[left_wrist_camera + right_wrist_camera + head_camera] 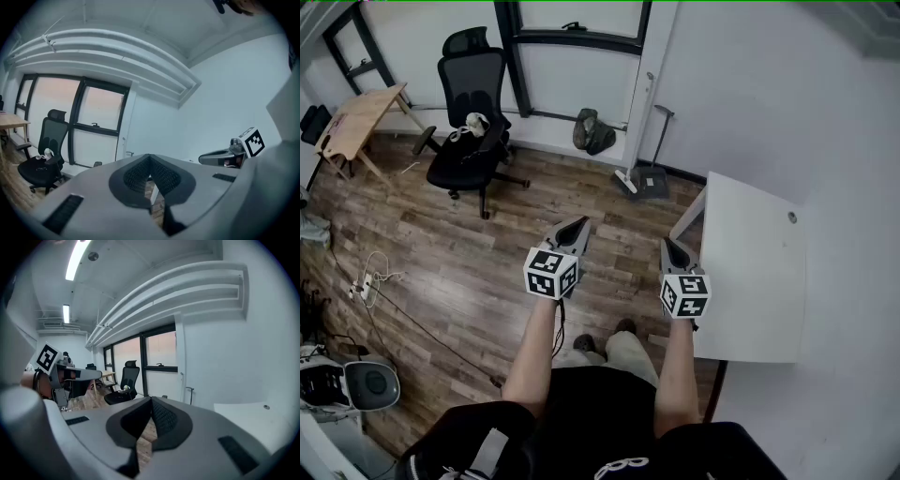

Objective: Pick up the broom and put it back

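- Broom [660, 141]: upright against the white wall, dark dustpan [652, 184] at its foot on the floor. It stands ahead of the right jaws and well apart from them, ahead and to the right of the left jaws. The right gripper view shows its thin handle [190, 397] just beyond and right of the jaw tips. Nothing touches it.
- Right gripper [671, 247]: jaws pressed together, nothing between them [151, 400]. Held in the air, tipped slightly down toward the wall.
- Left gripper [577, 228]: jaws pressed together too, empty [150, 157]. Level with the right one, the two side by side but apart.
- White bench [755, 272]: immediately right of the right jaws, its near corner beside that gripper.
- Dark bag [593, 131]: on the floor at the wall, ahead of the left jaws, left of the broom.
- Black office chair [473, 112]: ahead and left of the left jaws, small items on its seat.
- Wooden desk [356, 122]: further left, past the chair.
- Power strip [366, 289] with trailing cable: on the wooden floor [469, 253], far left of the left jaws.
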A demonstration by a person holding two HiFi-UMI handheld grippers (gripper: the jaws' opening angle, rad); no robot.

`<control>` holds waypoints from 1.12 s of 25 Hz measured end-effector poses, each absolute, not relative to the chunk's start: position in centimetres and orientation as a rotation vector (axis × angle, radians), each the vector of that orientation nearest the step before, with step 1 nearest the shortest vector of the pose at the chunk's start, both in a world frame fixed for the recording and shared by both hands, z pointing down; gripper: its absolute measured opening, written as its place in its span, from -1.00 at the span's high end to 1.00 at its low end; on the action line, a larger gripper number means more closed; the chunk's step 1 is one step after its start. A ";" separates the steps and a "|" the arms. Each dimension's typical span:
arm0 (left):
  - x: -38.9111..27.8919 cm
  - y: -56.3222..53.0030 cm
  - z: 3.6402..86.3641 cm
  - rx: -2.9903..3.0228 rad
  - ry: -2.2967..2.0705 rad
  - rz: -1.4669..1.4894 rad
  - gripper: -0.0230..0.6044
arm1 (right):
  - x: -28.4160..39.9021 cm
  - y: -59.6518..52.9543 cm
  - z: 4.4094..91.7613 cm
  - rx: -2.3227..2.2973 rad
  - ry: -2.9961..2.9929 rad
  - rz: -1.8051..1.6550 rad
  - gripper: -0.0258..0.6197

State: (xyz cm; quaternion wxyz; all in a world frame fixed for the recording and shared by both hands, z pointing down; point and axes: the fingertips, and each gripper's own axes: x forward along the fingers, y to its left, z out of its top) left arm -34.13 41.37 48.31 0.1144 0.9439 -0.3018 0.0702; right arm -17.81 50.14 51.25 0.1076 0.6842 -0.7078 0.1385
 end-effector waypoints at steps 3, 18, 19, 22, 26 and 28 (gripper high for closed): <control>-33.4 42.4 48.4 2.772 -0.883 0.222 0.87 | -16.1 51.4 51.5 2.028 -2.068 0.427 0.84; -27.4 37.8 48.2 2.791 -0.946 0.309 0.87 | -7.3 47.3 51.5 2.039 -2.051 0.418 0.84; -26.7 37.4 48.1 2.790 -0.948 0.312 0.87 | -6.6 46.8 51.3 2.044 -2.052 0.416 0.84; -24.6 36.1 47.8 2.791 -0.951 0.318 0.87 | -4.5 45.1 50.6 2.053 -2.056 0.402 0.84; -21.8 34.3 47.5 2.803 -0.950 0.319 0.87 | -2.4 42.9 50.4 2.041 -2.072 0.382 0.84; -20.7 33.7 47.5 2.811 -0.950 0.328 0.87 | -1.5 42.3 50.5 2.037 -2.080 0.384 0.84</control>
